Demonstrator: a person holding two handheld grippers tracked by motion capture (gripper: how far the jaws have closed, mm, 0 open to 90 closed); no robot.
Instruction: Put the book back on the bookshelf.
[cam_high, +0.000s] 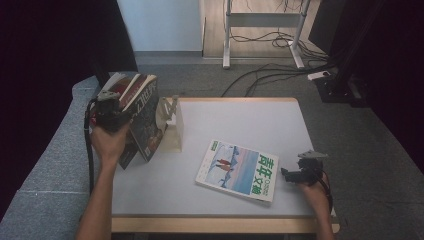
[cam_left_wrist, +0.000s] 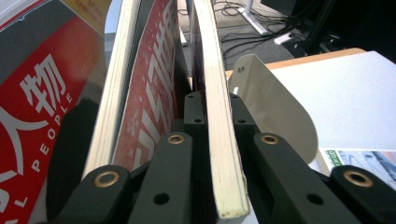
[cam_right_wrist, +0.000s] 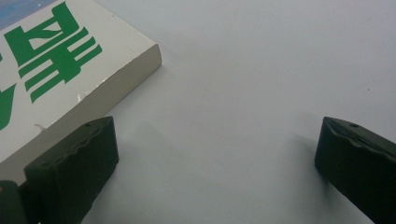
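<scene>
Several books (cam_high: 145, 112) stand leaning against a white metal bookend (cam_high: 171, 125) at the table's left edge. My left gripper (cam_high: 125, 117) is shut on one of them, a thin book with cream page edges (cam_left_wrist: 215, 140), next to a red-covered magazine (cam_left_wrist: 149, 102). The bookend (cam_left_wrist: 275, 102) rises just right of the jaws. A magazine with a blue cover and green characters (cam_high: 237, 170) lies flat at the front middle. My right gripper (cam_high: 287, 175) sits open on the table by that magazine's right edge. In the right gripper view, my right gripper (cam_right_wrist: 215, 154) holds nothing, and the magazine's corner (cam_right_wrist: 60, 70) lies beside the left jaw.
The white table (cam_high: 260, 120) has a wooden front edge. Grey carpet surrounds it. Cables (cam_high: 270, 70) and a desk frame (cam_high: 227, 35) lie on the floor beyond the far edge. Dark curtains stand at both sides.
</scene>
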